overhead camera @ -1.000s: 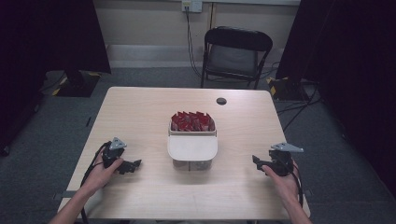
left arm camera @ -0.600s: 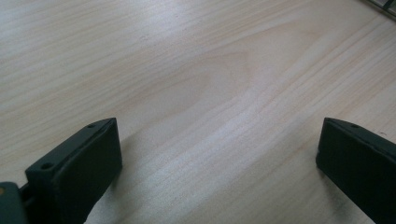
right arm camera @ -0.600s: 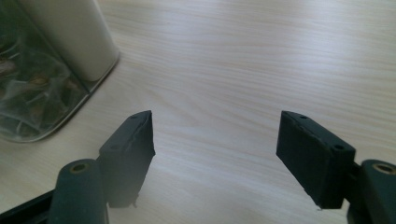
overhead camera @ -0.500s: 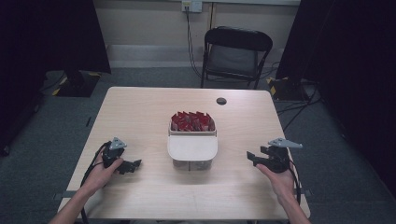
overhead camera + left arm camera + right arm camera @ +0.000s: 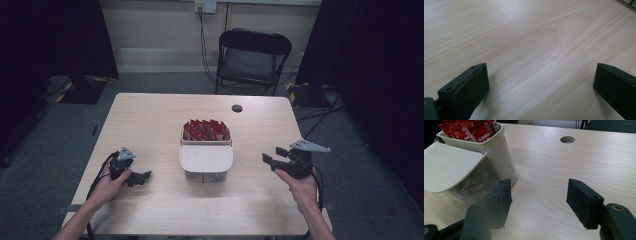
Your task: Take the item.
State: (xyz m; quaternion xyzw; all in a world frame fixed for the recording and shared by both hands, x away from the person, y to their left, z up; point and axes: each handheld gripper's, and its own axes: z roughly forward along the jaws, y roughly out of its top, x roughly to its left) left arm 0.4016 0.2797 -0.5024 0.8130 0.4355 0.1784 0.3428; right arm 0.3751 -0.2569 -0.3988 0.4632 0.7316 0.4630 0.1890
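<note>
The cream container [image 5: 206,157] of red packets [image 5: 205,130] stands mid-worktop [image 5: 150,115], its lid hinged open toward the person. The right gripper [image 5: 270,157] hovers beside it — fingers apart, just been closing on nothing. The left gripper [image 5: 142,177] rests well apart, fingers wide — empty.

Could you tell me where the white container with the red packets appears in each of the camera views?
High view: the white container stands at the table's middle, between the two hands, red packets in its far compartment.
Left gripper view: not in it; bare table lies between the tongs.
Right gripper view: upper left, beyond the jaws.
Shared landmark: the round hole in the tabletop, beyond the container, upper middle in the right gripper view.
</note>
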